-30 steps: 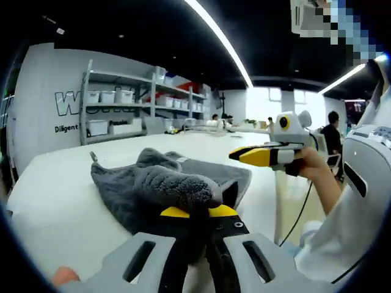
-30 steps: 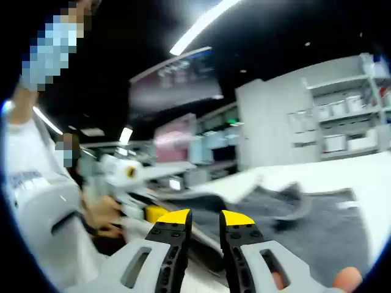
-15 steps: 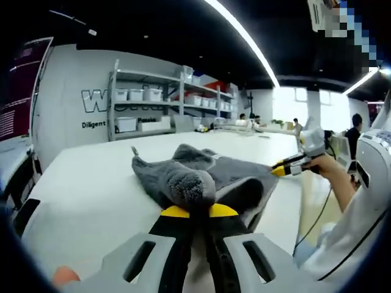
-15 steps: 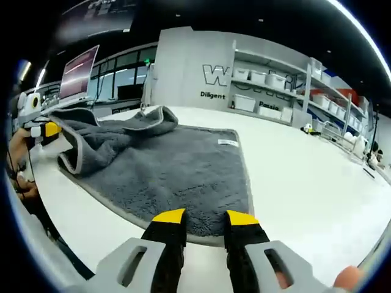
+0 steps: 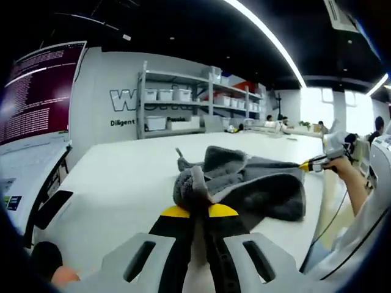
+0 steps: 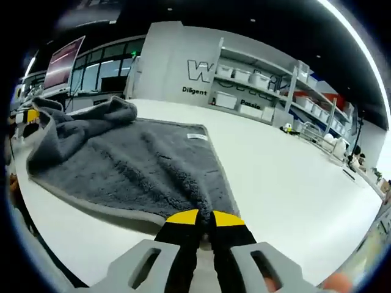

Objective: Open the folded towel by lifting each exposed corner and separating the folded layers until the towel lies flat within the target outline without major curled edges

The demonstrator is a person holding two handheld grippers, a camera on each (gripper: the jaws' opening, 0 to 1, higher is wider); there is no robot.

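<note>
A grey fluffy towel [image 5: 256,186] lies on the white table [image 5: 116,183], partly opened and still bunched toward one end. My left gripper [image 5: 199,212] is shut on a bunched fold of it, held a little above the table. In the right gripper view the towel [image 6: 122,168] spreads out flat to the left, with a small label [image 6: 197,136] at its far edge. My right gripper [image 6: 206,218] is shut on the towel's near corner. The right gripper [image 5: 313,163] also appears at the far side of the towel, and the left gripper [image 6: 27,115] at the raised bunched end.
A screen with text [image 5: 36,91] and a dark flat device [image 5: 52,207] stand at the table's left end. Shelves with white bins [image 5: 177,104] line the back wall. The person's hand and sleeve [image 5: 351,183] are at the right. Bare table [image 6: 293,183] stretches beyond the towel.
My right gripper's jaws have come together on the towel's near corner. The left gripper still holds its fold, and the towel now stretches out longer between the two grippers.
</note>
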